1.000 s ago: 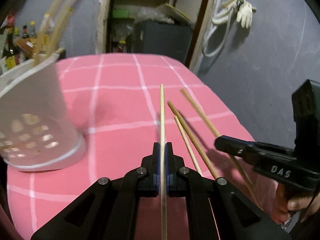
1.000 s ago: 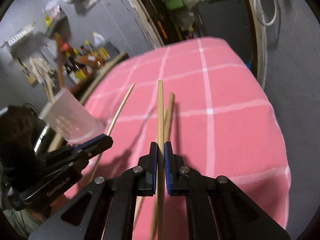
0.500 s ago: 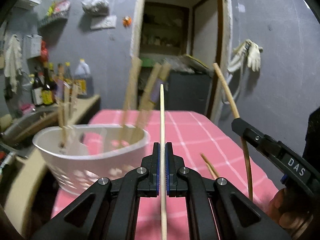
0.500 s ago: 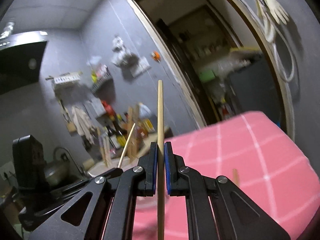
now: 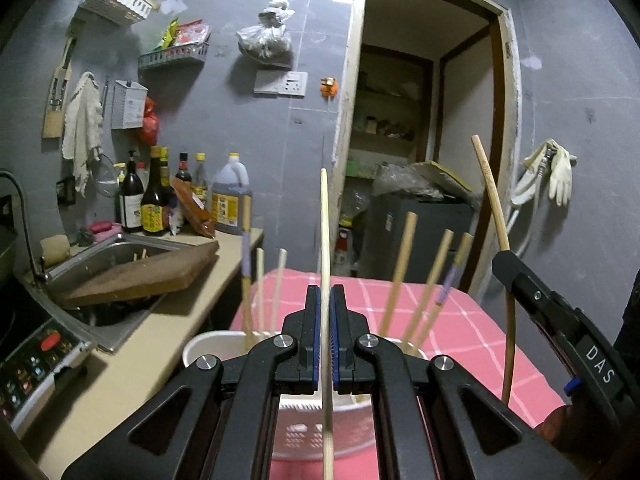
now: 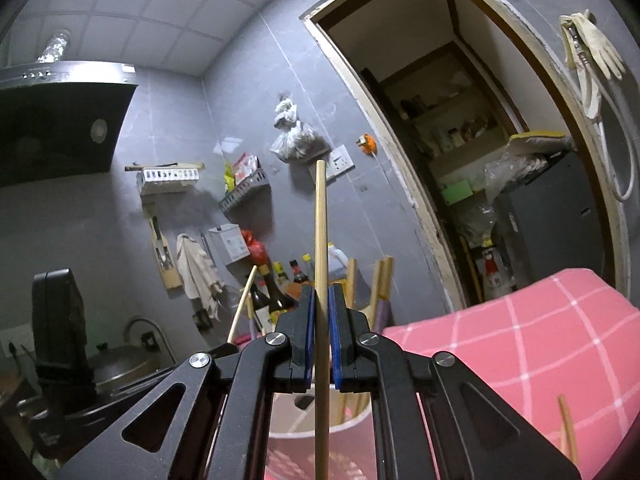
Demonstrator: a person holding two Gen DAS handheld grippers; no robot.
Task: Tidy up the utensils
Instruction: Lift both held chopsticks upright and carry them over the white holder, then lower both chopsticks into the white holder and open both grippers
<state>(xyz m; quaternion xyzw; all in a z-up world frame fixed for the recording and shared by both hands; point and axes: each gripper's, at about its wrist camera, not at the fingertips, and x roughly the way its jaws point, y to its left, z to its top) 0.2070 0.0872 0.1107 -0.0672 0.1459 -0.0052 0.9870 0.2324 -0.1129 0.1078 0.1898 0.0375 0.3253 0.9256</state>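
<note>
My left gripper (image 5: 326, 298) is shut on a thin pale chopstick (image 5: 325, 224) that stands up between its blue pads. Just below and ahead of it sits a white perforated utensil holder (image 5: 208, 346) with several chopsticks leaning in it. My right gripper (image 6: 319, 300) is shut on a thicker bamboo chopstick (image 6: 320, 220), also pointing upward. In the left wrist view that right gripper (image 5: 505, 258) shows at the right, holding its chopstick (image 5: 490, 192) beside the holder. The holder's rim (image 6: 316, 436) lies low under the right gripper. One loose chopstick (image 6: 567, 428) lies on the cloth.
A pink checked tablecloth (image 5: 472, 332) covers the table. To the left run a counter with a sink (image 5: 108, 256), a wooden board (image 5: 144, 276), bottles (image 5: 156, 196) and a cooker panel (image 5: 36, 356). An open doorway (image 5: 424, 152) stands behind the table.
Both grippers have lifted off the cloth with their chopsticks and tilted up to level. The holder has come from the left to right under the left gripper.
</note>
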